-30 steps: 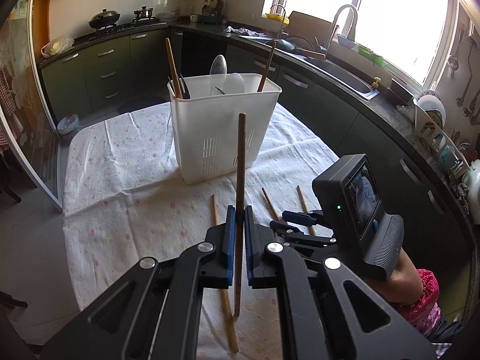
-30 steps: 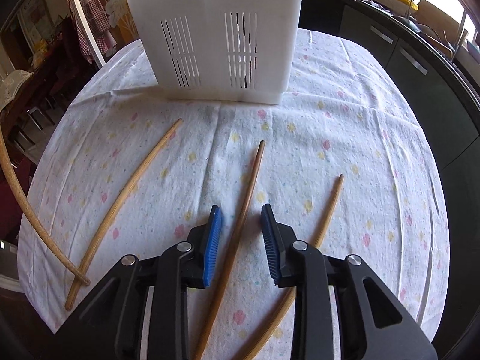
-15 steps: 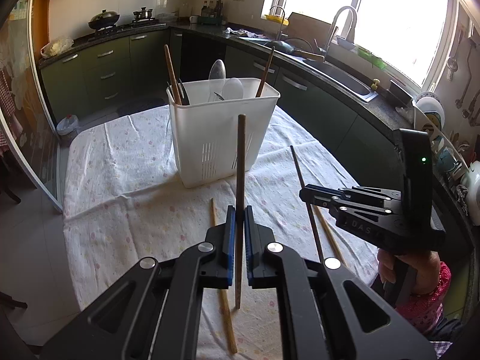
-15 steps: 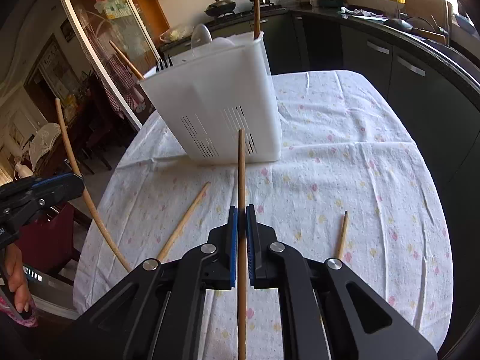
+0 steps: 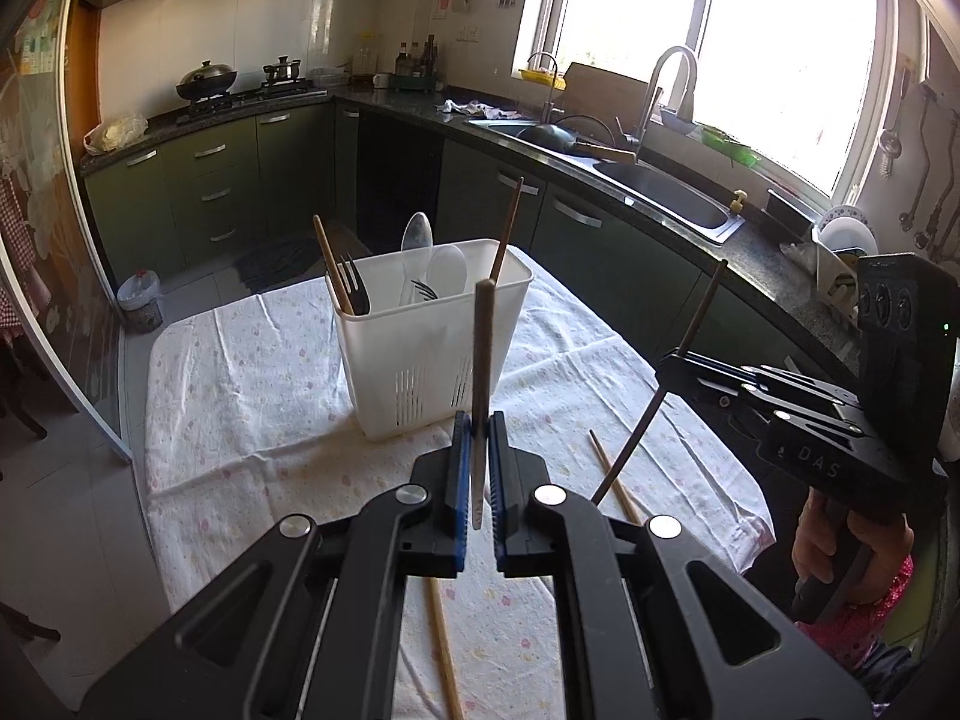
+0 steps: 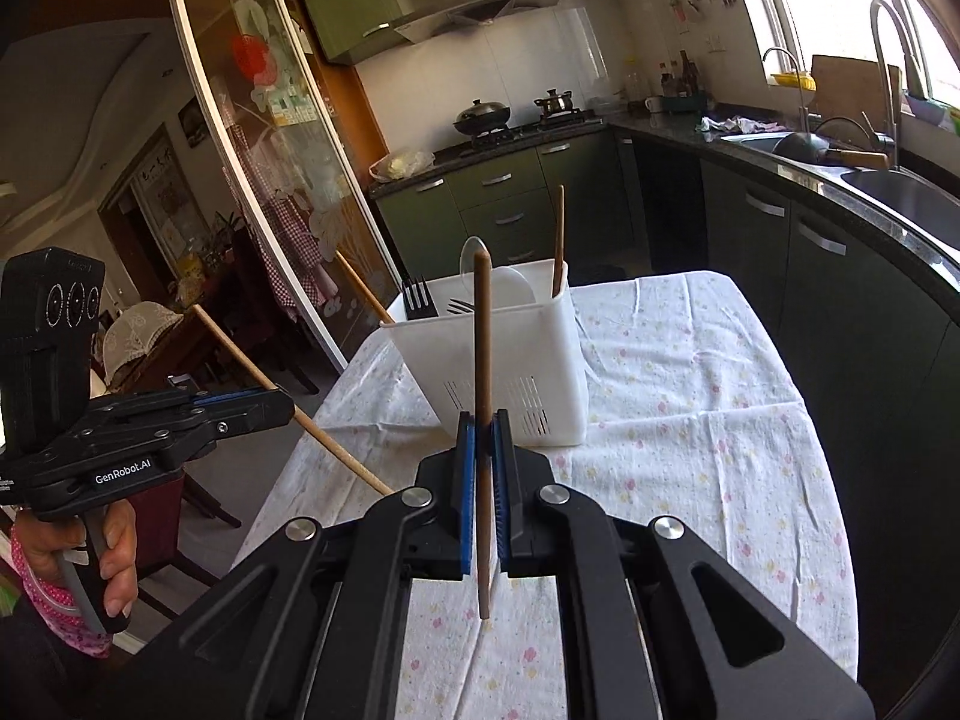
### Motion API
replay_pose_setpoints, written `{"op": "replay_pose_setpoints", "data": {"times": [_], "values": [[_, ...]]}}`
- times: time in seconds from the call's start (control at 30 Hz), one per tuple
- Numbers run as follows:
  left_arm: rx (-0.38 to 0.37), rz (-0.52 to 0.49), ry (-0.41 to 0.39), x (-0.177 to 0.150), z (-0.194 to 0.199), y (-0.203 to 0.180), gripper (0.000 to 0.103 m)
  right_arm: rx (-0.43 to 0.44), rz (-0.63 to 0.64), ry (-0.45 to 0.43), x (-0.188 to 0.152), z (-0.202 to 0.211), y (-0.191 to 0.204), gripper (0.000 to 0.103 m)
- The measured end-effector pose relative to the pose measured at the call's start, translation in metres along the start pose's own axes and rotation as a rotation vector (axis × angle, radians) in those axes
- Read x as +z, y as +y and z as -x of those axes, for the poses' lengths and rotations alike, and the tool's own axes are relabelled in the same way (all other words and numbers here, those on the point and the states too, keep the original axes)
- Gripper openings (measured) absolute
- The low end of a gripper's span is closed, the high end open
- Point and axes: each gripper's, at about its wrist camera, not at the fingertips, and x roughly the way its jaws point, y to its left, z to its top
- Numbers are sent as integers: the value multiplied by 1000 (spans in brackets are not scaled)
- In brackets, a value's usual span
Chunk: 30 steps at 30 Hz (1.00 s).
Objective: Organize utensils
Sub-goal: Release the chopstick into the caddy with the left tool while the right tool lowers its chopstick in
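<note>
Left gripper: jaws closed on a pale chopstick, gripped near its lower end and standing upright, lifted off the tablecloth.
Loose chopstick, near side: lies flat on the cloth under the left gripper, not yet collected.
Caddy: white slotted utensil holder on the table, well ahead of both grippers; it holds two upright chopsticks, a black fork and pale spoons.
Loose chopstick, right side: flat on the cloth, partly hidden behind the right-held stick.
Right gripper: jaws clamped on a darker chopstick, held upright above the cloth.
Risk, pivot: each stick is pinched at one narrow spot with a long length above; it could swing or slip in the pads during carry.
Risk, entry: a tilted tip may catch the caddy rim or the utensils inside and tip the light holder.
Risk, collision: two grippers heading for one opening could knock together.
</note>
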Motion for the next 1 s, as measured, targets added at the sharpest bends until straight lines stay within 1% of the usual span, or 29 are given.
{"op": "replay_pose_setpoints", "data": {"times": [0.17, 0.27, 0.4, 0.53, 0.63, 0.7, 0.8, 0.9, 1.0], "values": [[18, -18, -72, 27, 17, -5, 6, 0, 27, -39, 14, 18, 9, 6], [36, -33, -125, 50, 29, -7, 6, 2, 37, -55, 18, 25, 11, 6], [52, -18, -194, 85, 40, -3, 6, 6, 38, -56, 18, 30, 11, 6], [79, 3, -256, 115, 41, 3, 6, 10, 29, -57, 15, 34, 7, 6], [100, 16, -289, 129, 34, 6, 6, 12, 21, -59, 15, 35, 0, 6], [119, 22, -295, 134, 26, 8, 6, 13, 19, -62, 16, 34, -3, 6], [151, 25, -272, 137, 7, 11, 6, 12, 20, -68, 18, 37, -4, 6], [172, 25, -222, 132, -16, 16, 6, 10, 19, -75, 19, 38, -3, 6], [171, 27, -149, 119, -40, 21, 6, 9, 20, -84, 22, 40, -2, 6]]}}
